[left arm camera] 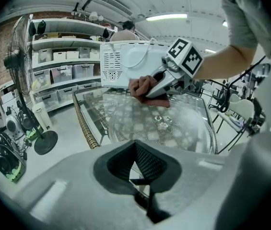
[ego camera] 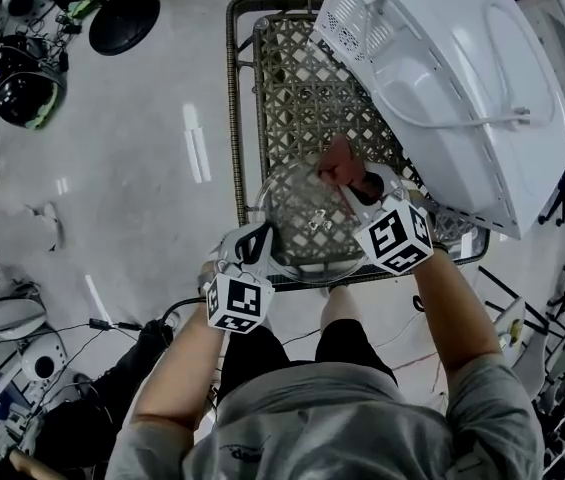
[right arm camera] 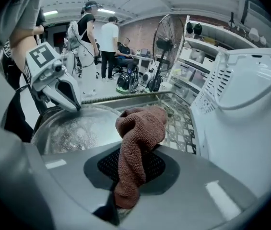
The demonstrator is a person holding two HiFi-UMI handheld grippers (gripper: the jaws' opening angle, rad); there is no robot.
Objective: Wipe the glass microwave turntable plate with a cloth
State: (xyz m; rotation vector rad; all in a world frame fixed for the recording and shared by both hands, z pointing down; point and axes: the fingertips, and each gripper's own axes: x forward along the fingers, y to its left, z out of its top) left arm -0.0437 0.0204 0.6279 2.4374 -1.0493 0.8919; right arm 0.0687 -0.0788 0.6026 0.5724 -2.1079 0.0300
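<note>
The round glass turntable plate (ego camera: 302, 223) lies on a wicker-and-glass table (ego camera: 292, 78), its surface spotted with droplets (left arm camera: 159, 121). My left gripper (ego camera: 252, 246) is at the plate's near left rim with its jaws shut on the edge (left arm camera: 142, 176). My right gripper (ego camera: 365, 190) is shut on a brown terry cloth (ego camera: 340, 163), bunched over the plate's far right part. In the right gripper view the cloth (right arm camera: 137, 138) hangs out of the jaws above the plate (right arm camera: 77, 128), and the left gripper (right arm camera: 70, 99) shows at the far rim.
A white microwave (ego camera: 442, 68) stands on the table's right half, close beside the cloth (right arm camera: 250, 109). A pedestal fan's base (ego camera: 124, 20) and cables lie on the floor to the left. Shelving with boxes (left arm camera: 63, 71) and people (right arm camera: 97, 32) are farther off.
</note>
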